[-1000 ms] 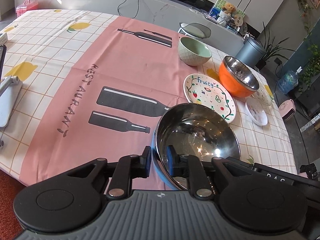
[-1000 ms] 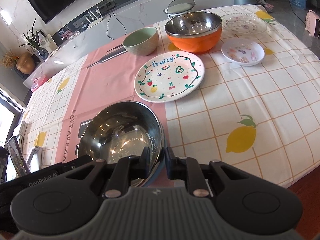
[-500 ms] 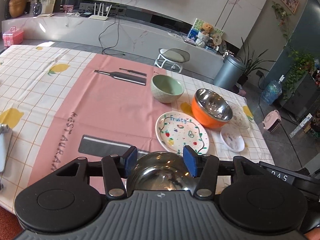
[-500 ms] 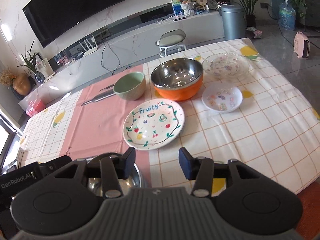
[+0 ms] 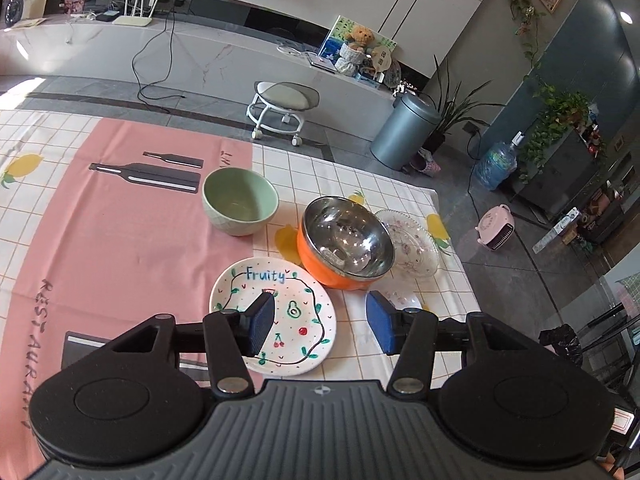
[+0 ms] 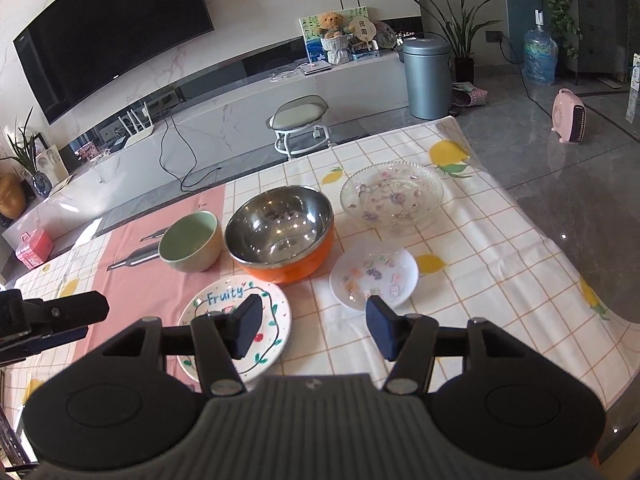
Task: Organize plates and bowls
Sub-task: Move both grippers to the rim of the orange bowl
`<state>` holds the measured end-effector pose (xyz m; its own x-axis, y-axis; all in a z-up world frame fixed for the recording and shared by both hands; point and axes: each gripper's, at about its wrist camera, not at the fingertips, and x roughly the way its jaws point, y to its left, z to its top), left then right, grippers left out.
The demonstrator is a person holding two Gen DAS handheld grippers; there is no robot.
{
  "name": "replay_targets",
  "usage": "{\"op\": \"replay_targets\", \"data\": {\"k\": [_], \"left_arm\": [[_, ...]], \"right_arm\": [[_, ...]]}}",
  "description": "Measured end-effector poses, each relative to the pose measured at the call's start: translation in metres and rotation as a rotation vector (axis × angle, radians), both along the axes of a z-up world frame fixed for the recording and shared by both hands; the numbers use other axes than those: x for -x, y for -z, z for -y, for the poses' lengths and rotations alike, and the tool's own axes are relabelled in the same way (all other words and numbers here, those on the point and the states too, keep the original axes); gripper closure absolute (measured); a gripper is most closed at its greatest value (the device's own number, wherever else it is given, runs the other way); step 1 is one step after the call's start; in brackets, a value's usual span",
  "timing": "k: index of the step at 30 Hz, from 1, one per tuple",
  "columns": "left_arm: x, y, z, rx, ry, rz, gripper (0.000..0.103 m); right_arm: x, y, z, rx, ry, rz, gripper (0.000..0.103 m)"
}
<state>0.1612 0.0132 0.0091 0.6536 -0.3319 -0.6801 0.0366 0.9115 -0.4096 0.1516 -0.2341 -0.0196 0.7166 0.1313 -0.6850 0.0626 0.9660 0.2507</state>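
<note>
Both grippers are open and empty, raised above the near part of the table. My left gripper (image 5: 322, 326) hovers over the white "Fruity" plate (image 5: 280, 284). My right gripper (image 6: 314, 326) hovers between that plate (image 6: 224, 300) and a small white plate (image 6: 374, 274). Behind stand an orange bowl with a steel inside (image 5: 344, 240) (image 6: 280, 226), a green bowl (image 5: 239, 202) (image 6: 190, 240) and a clear glass plate (image 5: 416, 240) (image 6: 392, 194). The blue steel bowl is out of view.
The table carries a pink and white checked cloth (image 5: 120, 240) with lemon prints. Its right edge (image 6: 560, 248) drops to the grey floor. A wheeled stool (image 5: 282, 104), a grey bin (image 5: 406, 130) and a pink heater (image 6: 568, 116) stand beyond. The left gripper's body (image 6: 44, 316) shows at left.
Both grippers let go of the blue steel bowl, opened wide and rose up and forward. The bowl has dropped below both views.
</note>
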Motion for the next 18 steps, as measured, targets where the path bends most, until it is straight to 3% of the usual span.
{"op": "replay_targets", "data": {"k": [5,11,18], "left_arm": [[-0.029,0.014,0.002,0.004,-0.002,-0.039,0.043],[-0.07,0.03,-0.002,0.078,-0.015,-0.101,0.043],[-0.116,0.044,0.017,0.027,-0.012,-0.151,0.044]], "right_arm": [[-0.031,0.003,0.015,-0.001,0.024,-0.004,0.043],[-0.071,0.017,0.03,-0.041,0.053,-0.04,0.043],[-0.117,0.043,0.026,-0.071,0.042,-0.095,0.048]]}}
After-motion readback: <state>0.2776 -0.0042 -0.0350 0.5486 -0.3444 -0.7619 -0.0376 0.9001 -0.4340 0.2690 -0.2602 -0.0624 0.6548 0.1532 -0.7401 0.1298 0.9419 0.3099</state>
